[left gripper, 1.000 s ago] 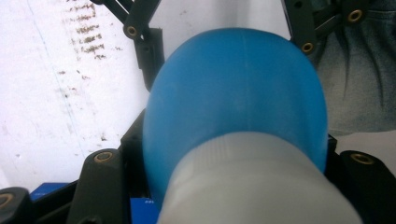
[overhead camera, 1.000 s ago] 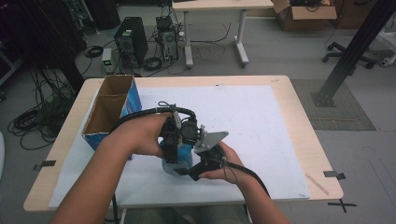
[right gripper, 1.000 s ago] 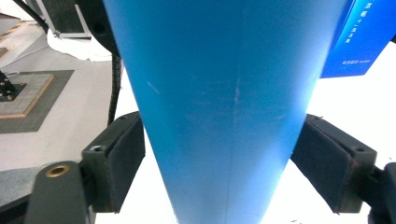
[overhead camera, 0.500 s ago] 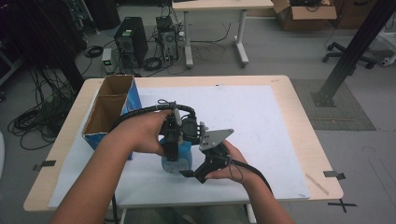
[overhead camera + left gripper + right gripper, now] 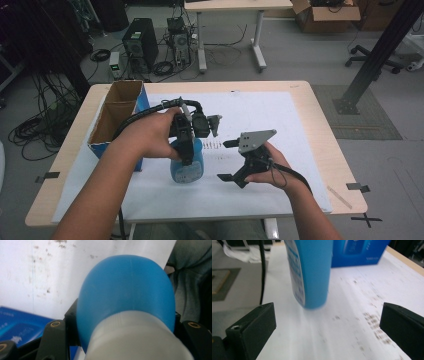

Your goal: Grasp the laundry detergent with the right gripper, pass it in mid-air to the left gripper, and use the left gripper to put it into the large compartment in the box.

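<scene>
Blue bottle stands upright on the white sheet near the front of the tabletop, between the two hands. The left gripper comes down on it from above and is clamped on its upper part; in the left gripper view the bottle's rounded blue shoulder and pale neck sit tight between the black jaws. The right gripper hovers just beside the bottle on its right, apart from it, with its jaws spread wide and nothing between them; they have just been opening. In the right gripper view the bottle's lower body and label stand a little way ahead of the open jaws, blurred. Farther back, at the left edge of the sheet, a blue cardboard box stands open at the top, just behind the left forearm. Beyond the tabletop the floor carries computer cases and cables.
</scene>
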`<control>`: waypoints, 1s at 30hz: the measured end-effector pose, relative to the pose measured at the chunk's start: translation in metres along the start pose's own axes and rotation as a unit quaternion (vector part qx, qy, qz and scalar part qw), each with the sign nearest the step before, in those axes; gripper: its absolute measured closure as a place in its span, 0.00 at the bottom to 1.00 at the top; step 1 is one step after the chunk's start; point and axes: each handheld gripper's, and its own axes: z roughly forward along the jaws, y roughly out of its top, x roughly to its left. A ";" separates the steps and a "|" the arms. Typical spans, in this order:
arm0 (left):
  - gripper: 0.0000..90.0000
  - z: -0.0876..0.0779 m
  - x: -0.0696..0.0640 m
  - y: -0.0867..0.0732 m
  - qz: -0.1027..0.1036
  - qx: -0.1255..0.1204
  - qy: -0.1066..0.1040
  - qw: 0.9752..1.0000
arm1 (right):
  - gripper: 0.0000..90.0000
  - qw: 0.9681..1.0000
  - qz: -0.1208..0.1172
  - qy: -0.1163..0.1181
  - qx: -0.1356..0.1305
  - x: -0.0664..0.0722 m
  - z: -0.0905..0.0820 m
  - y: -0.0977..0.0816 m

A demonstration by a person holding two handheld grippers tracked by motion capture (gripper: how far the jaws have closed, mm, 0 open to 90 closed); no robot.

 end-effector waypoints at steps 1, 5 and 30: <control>0.43 -0.003 0.003 -0.001 -0.021 -0.003 0.000 1.000 | 0.01 1.000 -0.001 -0.002 0.006 -0.002 -0.003 -0.001; 0.43 -0.009 0.011 -0.004 -0.074 -0.007 -0.004 0.997 | 0.01 0.999 -0.007 -0.012 0.036 -0.009 -0.015 -0.002; 0.43 -0.075 0.058 -0.050 -0.275 -0.035 -0.019 0.961 | 0.03 0.977 -0.023 -0.046 0.208 -0.049 -0.066 0.007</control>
